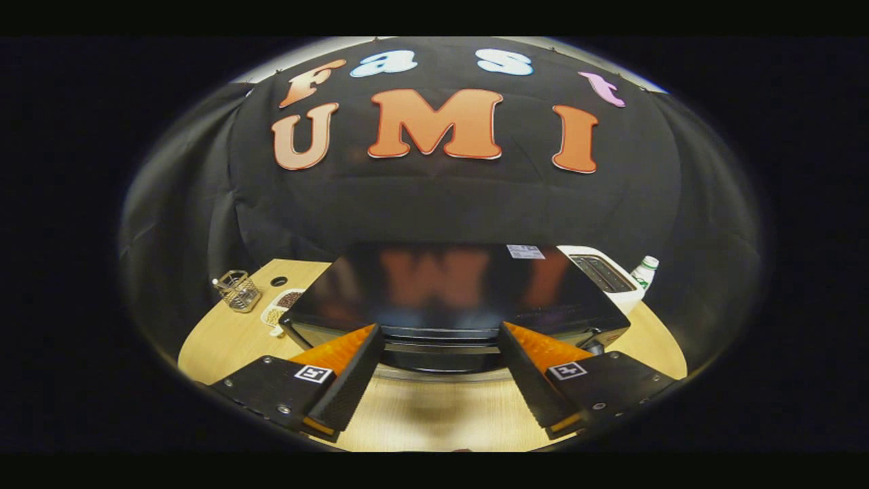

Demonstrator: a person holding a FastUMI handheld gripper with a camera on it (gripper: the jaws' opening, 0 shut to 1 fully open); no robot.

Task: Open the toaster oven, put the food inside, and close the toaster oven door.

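Note:
A black toaster oven (448, 285) with a glossy top stands on the wooden table (224, 339), seen from above and in front. Its front upper edge and a dark horizontal handle bar (441, 348) lie right between my fingertips. My gripper (440, 329) is open, its fingers spread wide to either side of the handle, and nothing is pressed between them. The door looks shut against the oven body, though most of its face is hidden below the top edge.
Left of the oven sit a small wire basket (237, 291) and a white divided dish (280, 307) with beans. A white slot toaster (604, 273) and a green-labelled bottle (645, 270) stand behind the oven's right corner. Black cloth hangs behind.

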